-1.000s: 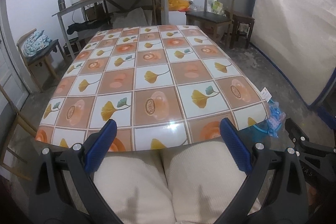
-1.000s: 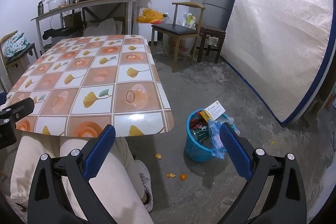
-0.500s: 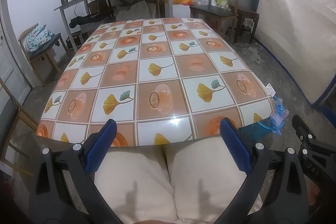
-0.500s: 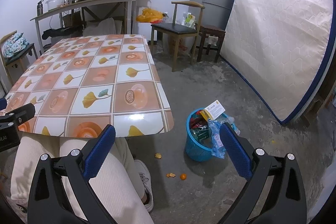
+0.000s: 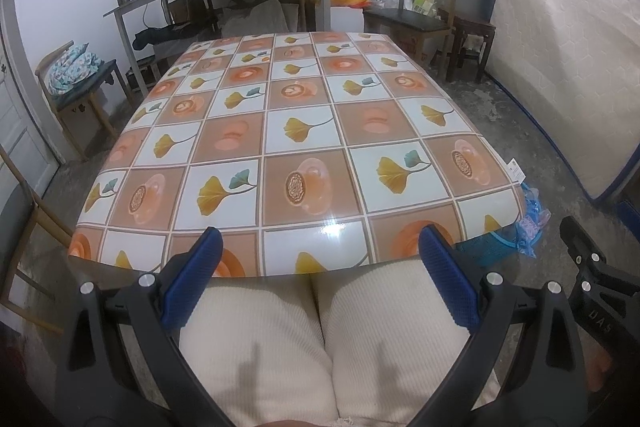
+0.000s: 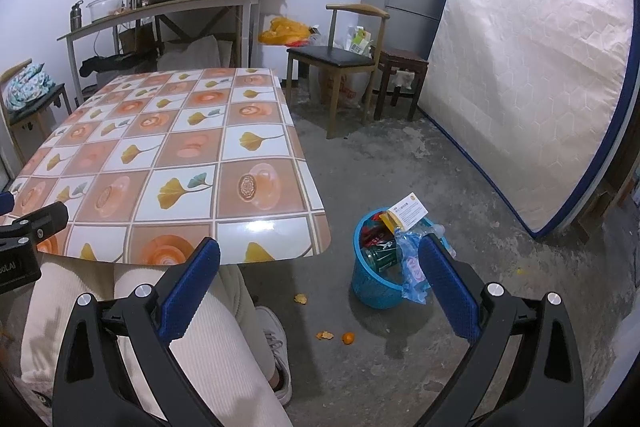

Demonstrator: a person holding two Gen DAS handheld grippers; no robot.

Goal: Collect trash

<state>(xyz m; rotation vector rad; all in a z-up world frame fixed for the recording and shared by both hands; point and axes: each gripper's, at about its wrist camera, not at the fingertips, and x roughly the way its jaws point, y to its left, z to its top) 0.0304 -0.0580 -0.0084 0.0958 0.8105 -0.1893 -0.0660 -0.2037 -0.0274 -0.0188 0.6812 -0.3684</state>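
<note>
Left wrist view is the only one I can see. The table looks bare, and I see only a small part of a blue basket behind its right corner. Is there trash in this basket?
Observer: Yes. In the right wrist view the blue basket stands on the floor beside the table, full of wrappers, with a white card sticking out on top.
Operator: Is any trash still outside it?
Observer: Yes. Orange peel pieces and a small orange fruit lie on the floor in front of the basket, near the person's shoe.
Operator: Is the right gripper holding something?
Observer: No. The right gripper is open and holds nothing.
</note>
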